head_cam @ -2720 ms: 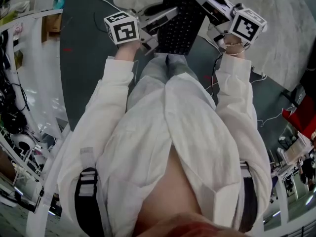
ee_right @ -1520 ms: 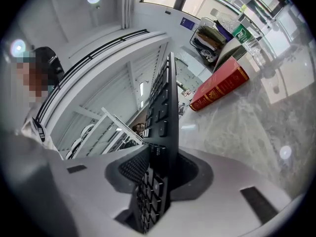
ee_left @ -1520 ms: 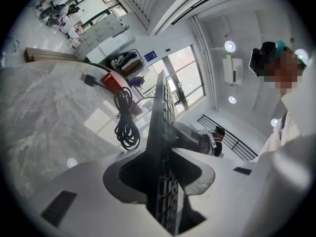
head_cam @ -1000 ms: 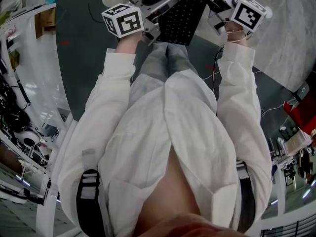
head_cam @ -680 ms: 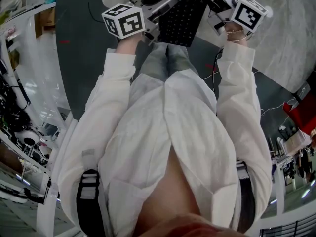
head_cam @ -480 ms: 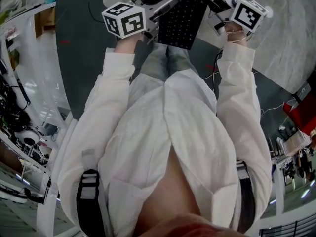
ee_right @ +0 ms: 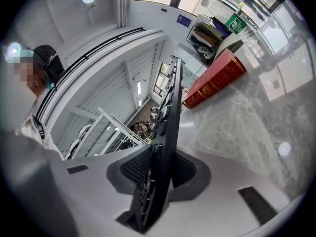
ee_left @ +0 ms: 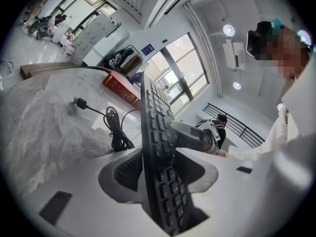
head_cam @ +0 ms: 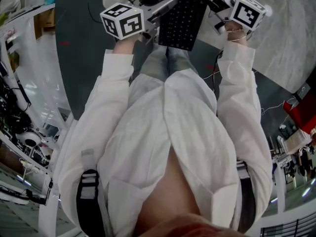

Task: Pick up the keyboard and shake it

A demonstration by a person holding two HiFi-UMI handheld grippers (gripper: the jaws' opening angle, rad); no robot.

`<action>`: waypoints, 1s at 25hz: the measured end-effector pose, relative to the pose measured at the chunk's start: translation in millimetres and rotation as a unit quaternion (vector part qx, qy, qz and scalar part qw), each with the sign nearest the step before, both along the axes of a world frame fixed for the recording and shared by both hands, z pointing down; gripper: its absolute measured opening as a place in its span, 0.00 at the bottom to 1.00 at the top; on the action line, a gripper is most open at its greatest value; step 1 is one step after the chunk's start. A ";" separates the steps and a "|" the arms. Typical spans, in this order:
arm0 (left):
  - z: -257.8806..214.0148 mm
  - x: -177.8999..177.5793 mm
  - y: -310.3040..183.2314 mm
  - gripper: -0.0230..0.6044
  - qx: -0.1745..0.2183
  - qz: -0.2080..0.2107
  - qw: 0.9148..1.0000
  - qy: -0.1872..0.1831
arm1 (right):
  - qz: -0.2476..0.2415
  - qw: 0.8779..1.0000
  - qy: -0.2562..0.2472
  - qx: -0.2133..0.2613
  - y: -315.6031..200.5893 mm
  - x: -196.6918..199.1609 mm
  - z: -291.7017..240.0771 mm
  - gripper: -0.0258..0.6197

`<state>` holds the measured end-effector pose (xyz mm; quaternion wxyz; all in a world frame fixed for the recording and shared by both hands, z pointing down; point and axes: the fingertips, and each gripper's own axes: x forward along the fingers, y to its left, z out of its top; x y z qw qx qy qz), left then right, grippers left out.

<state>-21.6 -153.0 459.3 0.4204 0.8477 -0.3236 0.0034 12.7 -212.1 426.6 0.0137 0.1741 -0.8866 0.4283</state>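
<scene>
A grey marbled tabletop (head_cam: 281, 28) fills the upper part of the head view, and at its near edge, above the person's knees, one black keyboard (head_cam: 180, 16) spans the gap between the two grippers. It is slim and flat, with close rows of low dark keys on its face, and each gripper view sees it edge-on as a thin dark slab running away from the camera. There are two grippers, each with one cube of square markers. The right gripper (ee_right: 162, 171) has its fingers drawn in on one end of the keyboard, a ribbed pad pressed flat on either face. The left gripper (ee_left: 159, 169) has the other end between its fingers, which have just been opening: they stand spread, the keyboard's back lying against one pad while a dark gap shows low down on the key side. One long red box (ee_right: 215, 83) lies on the tabletop beyond the keyboard. One black cable (ee_left: 111, 127) lies loosely coiled near it, its plug end stretched out across the stone.
</scene>
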 end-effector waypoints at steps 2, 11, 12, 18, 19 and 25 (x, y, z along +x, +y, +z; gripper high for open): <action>-2.4 -2.4 -3.4 0.34 0.001 -0.004 1.000 0.003 | 0.001 1.000 0.003 0.001 -0.9 -1.1 0.3 0.22; 9.5 -4.9 -4.8 0.34 -0.008 -0.002 0.999 -0.040 | 0.030 0.999 0.041 -0.021 -0.5 5.3 21.4 0.22; 9.7 -4.8 -5.1 0.34 -0.009 -0.003 0.999 -0.041 | 0.031 0.998 0.045 -0.019 -0.9 5.3 21.5 0.22; 13.4 -4.7 -7.8 0.33 -0.016 -0.006 0.998 -0.056 | 0.038 0.997 0.068 -0.008 -3.9 4.6 23.1 0.23; 14.5 -4.4 -7.8 0.33 -0.017 -0.007 0.998 -0.059 | 0.038 0.997 0.072 -0.008 -4.0 4.9 24.2 0.23; 15.8 -3.3 -8.0 0.33 -0.018 0.000 0.997 -0.069 | 0.037 0.995 0.091 -0.007 -5.1 7.6 28.6 0.25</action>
